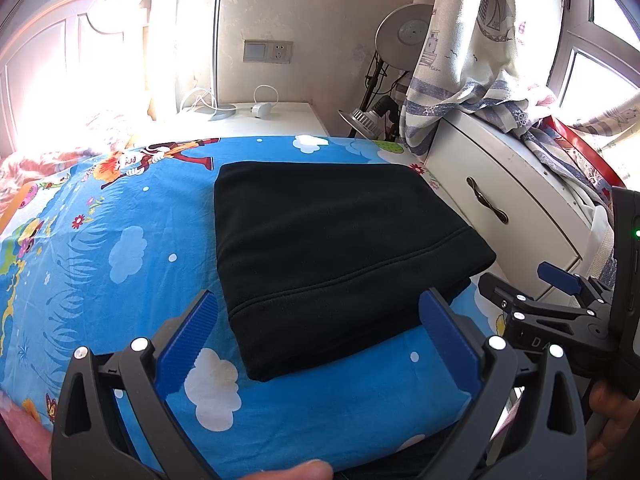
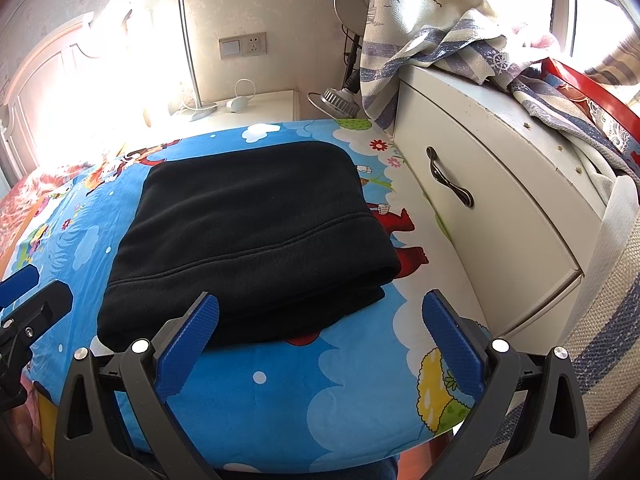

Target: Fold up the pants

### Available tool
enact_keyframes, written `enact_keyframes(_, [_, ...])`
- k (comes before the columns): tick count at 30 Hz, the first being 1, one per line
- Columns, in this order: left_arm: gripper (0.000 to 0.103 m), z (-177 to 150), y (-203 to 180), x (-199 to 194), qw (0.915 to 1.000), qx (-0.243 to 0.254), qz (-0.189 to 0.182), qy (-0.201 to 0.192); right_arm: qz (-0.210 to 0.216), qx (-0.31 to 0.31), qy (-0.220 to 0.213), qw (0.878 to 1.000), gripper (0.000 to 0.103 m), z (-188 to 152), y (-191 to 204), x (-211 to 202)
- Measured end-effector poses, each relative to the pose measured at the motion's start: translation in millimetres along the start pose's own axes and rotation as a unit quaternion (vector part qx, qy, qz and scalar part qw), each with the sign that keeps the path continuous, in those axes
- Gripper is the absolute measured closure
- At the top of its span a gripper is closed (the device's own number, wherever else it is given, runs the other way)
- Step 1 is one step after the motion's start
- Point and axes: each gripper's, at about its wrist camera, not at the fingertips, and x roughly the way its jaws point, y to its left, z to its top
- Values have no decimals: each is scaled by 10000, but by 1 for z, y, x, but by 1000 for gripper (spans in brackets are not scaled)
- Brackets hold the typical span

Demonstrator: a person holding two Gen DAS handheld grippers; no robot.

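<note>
Tools came first in both views: the left tool (image 1: pixel 318 334) and the right tool (image 2: pixel 320 336) each had their blue ribbed pads spread wide, gripping nothing, held just short of the near edge of the cloth. In the left wrist view the right tool showed at 3 o'clock, well clear of the fabric.

Beyond them, at 12 o'clock from either tool, the black fleece pants (image 1: pixel 332 240) lay as a compact rectangular stack on the blue cartoon-print bed sheet (image 1: pixel 120 248). A stitched hem band crossed the top layer, and lower layers peeked out at the near right corner, slightly stepped.

Judging by that, the folding looked finished or nearly so; this seemed the release or checking stage. Any next move would call only for squaring the stepped corner at about 4 o'clock of the stack, with a light pinch and a short push.

Farther off, at 2 o'clock, stood the cream drawer cabinet (image 2: pixel 480 200) with a striped curtain (image 2: pixel 440 40) draped over it.
</note>
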Motion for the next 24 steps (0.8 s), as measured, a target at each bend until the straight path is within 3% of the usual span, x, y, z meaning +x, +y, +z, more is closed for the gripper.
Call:
enact_keyframes(16, [2,1,-5,1,10000,36,-51,-39,1,12,5,10000,5,0,-1,0])
enact_keyframes(21, [2,6,-13,9,9993,20,-352,-79,8,55,29,10000,5,-5,-3,3])
enact_keyframes(24, [2,4,-8,17,9981,-112,-592,100,35,117,26,9999,5,-8,-4,5])
